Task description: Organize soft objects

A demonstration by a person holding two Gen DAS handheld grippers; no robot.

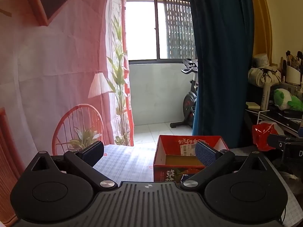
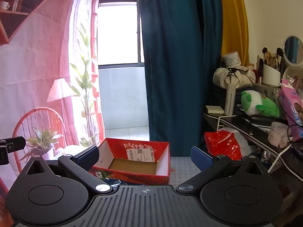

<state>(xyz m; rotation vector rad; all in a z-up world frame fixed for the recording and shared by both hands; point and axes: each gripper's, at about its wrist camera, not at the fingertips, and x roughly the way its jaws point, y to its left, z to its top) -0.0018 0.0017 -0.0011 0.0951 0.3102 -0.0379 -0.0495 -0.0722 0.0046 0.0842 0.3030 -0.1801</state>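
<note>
Both my left gripper (image 1: 149, 153) and right gripper (image 2: 144, 156) gape wide, empty — I'd aim soft things squarely over the open red box (image 2: 132, 176).

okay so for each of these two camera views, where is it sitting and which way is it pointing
Left wrist: on the left claw, jaws open, facing the window past the red box on the checked table; the right claw's tip shows at right.
Right wrist: on the right claw, jaws open, facing the same red box, cluttered shelf at right.
Shared: box, blue curtain, green plush.
</note>
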